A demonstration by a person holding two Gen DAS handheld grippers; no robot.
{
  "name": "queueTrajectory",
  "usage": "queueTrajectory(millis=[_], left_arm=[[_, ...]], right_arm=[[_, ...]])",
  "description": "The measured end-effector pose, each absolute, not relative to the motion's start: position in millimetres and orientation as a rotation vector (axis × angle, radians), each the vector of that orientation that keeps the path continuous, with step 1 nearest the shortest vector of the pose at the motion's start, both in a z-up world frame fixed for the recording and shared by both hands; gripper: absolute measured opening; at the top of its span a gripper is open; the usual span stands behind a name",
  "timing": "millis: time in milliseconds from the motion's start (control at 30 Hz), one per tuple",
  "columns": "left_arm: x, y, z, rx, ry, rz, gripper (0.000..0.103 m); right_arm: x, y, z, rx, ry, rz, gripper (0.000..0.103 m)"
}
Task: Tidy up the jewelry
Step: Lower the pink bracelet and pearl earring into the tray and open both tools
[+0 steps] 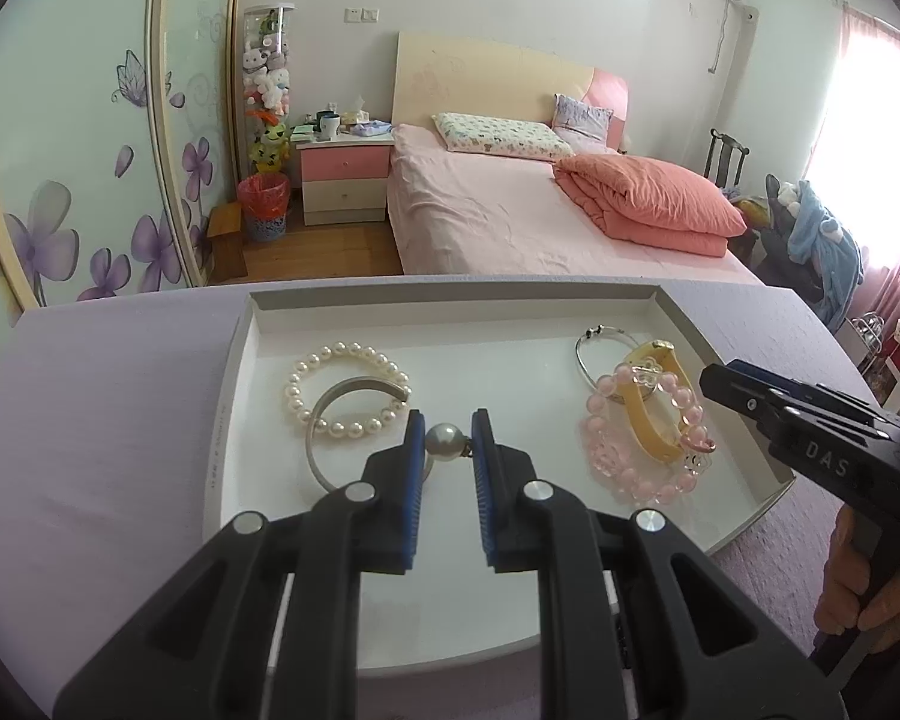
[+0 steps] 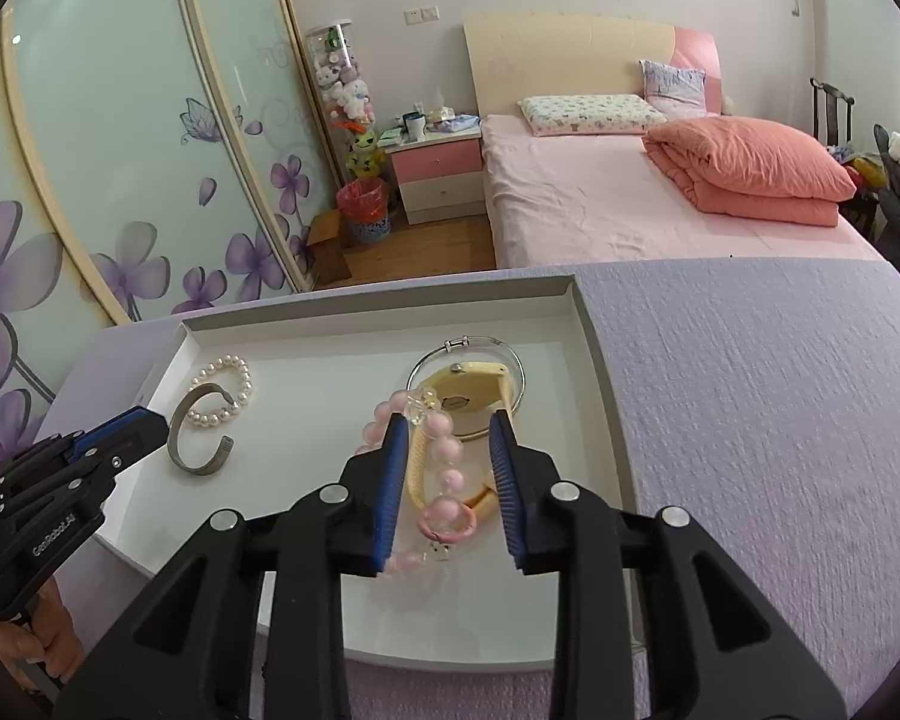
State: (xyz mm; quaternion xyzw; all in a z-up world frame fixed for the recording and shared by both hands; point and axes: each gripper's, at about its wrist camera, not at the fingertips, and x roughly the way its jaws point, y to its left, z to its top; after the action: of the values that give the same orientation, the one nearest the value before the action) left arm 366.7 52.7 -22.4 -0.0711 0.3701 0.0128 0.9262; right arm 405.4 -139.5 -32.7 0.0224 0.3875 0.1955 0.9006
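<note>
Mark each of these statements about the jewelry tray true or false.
1. The left gripper pinches a pearl-topped piece. True.
2. The white pearl bracelet lies on the bed. False: it lies in the white tray, overlapping the silver cuff.
3. The right gripper stands open, with the pink bead bracelet between its jaws. True.
4. The yellow watch lies outside the tray on the cloth. False: it is in the tray, lying across the thin silver bangle.
</note>
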Motion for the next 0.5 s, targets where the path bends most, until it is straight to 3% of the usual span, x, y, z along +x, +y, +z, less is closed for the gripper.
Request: queueTrajectory(millis=[100, 167, 367, 433, 500], left_arm=[[370.7, 54.3, -26.5, -0.147, 0.768, 0.028, 0.016], [373.6, 55.9, -29.0, -0.15, 0.774, 0.032, 0.016], [378.6, 54.8, -34.8, -0.152, 0.787, 0.044, 0.016], [379.0, 56.0, -36.3, -0.161, 0.791, 0.053, 0.02], [378.2, 58.7, -36.5, -0.176, 0.792, 0.066, 0.034]], right_arm=[[403.2, -138.8, -33.8, 0.029, 0.798, 0.404, 0.031], [401.4, -138.5, -35.1, 0.022, 0.795, 0.405, 0.039], [394.5, -138.3, -37.4, -0.001, 0.782, 0.409, 0.04], [392.8, -139.6, -39.2, -0.003, 0.784, 0.41, 0.04], [391.4, -141.2, -40.0, -0.001, 0.787, 0.41, 0.041]])
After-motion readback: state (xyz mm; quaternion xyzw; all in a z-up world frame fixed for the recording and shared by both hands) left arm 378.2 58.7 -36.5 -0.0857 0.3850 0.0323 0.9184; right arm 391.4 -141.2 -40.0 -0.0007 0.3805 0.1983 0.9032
